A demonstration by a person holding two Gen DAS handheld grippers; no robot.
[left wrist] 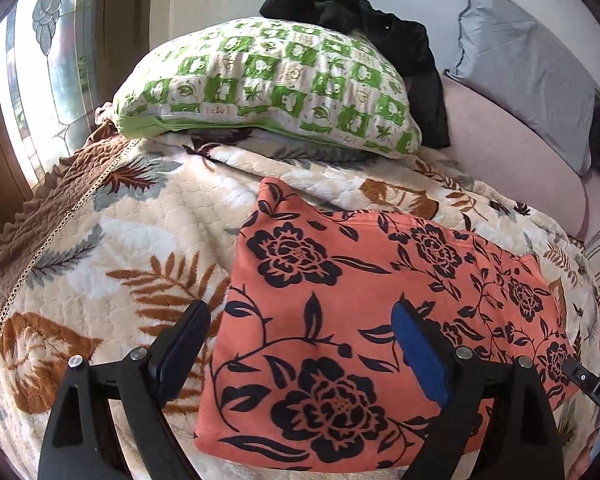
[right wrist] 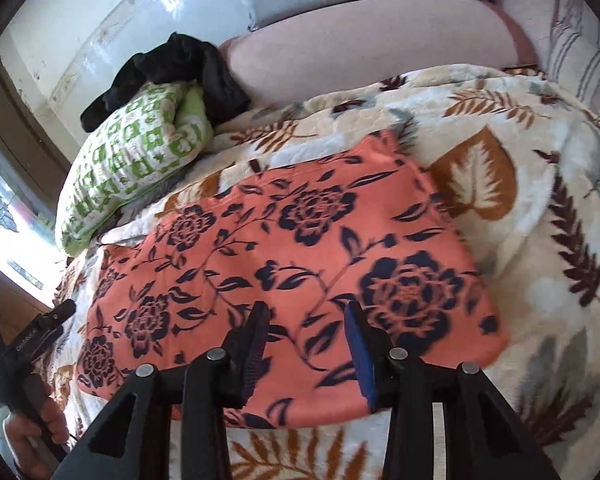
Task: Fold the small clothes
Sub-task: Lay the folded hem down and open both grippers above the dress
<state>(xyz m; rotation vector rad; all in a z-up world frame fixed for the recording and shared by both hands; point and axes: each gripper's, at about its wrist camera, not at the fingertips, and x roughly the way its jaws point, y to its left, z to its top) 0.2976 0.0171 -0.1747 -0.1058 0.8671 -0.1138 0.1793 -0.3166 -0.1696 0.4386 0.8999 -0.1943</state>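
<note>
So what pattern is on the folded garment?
Coral-orange garment with dark navy roses and vines; clearest in the left wrist view.

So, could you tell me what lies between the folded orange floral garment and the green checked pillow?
Only a bare stretch of leaf-print blanket separates the orange floral garment from the green checked pillow, clearest in the left wrist view.

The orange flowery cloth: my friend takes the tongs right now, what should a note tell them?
Left tongs: open wide, nothing held, above the cloth's left edge.
Right tongs: partly open, empty, above the near edge.
Orange flowery cloth: lies folded and flat on the leaf-print blanket.
Green checked pillow and a black garment sit behind.
Done: this piece looks folded.
Left: probably the black garment, if it needs folding.
</note>
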